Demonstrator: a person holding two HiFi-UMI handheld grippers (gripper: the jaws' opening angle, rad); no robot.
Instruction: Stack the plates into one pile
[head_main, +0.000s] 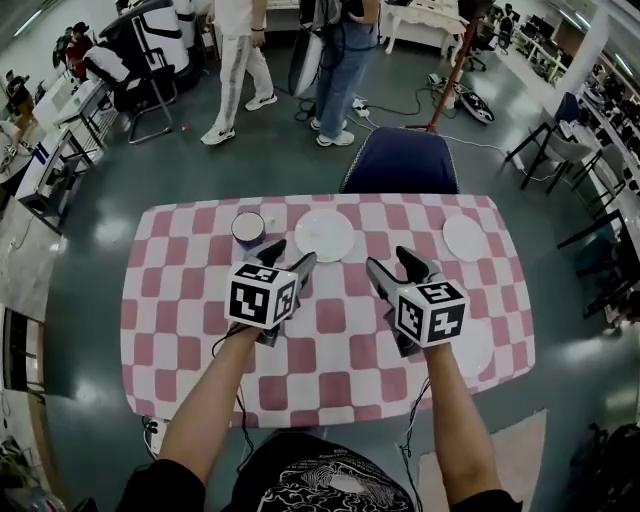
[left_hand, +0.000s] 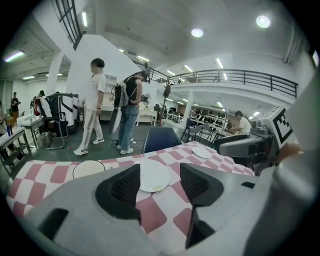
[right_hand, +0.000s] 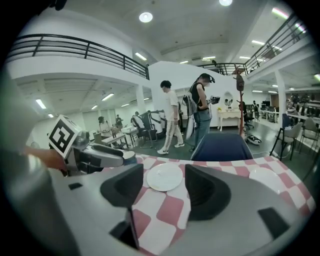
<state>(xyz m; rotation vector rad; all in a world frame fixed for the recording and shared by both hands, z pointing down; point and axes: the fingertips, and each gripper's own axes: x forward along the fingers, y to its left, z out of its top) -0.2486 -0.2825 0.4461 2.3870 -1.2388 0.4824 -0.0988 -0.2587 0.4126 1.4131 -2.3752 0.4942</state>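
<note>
The centre plate (head_main: 324, 235) lies straight ahead of both grippers, on the far half of the tabletop (head_main: 200, 330), and this relation decides the coming move. The left gripper (head_main: 290, 257) points at it from the near left and the right gripper (head_main: 393, 262) from the near right. In the left gripper view and in the right gripper view alike, this plate shows in the gap between the jaws. Both grippers are spread and hold nothing; they hover just before the centre plate without touching it. The plate is round and flat, so it has no long axis and its rim can be taken from any side. I judge the left gripper a little nearer to it. A second plate (head_main: 466, 238) lies well to the right of the centre plate, near the far right corner. What seems a third plate (head_main: 478, 350) lies nearer to the person and to the right, partly hidden behind the right gripper. No pile is begun yet. A dark-rimmed cup (head_main: 248, 229) stands just left of the centre plate, so a reach from the left could brush it. The tabletop carries a pink and white checked cloth (head_main: 330, 315), which may slip under a pushed plate. Behind the centre plate a dark blue chair (head_main: 400, 160) stands at the far edge, and beyond it two persons (head_main: 290, 60) stand on the floor of a large hall.
</note>
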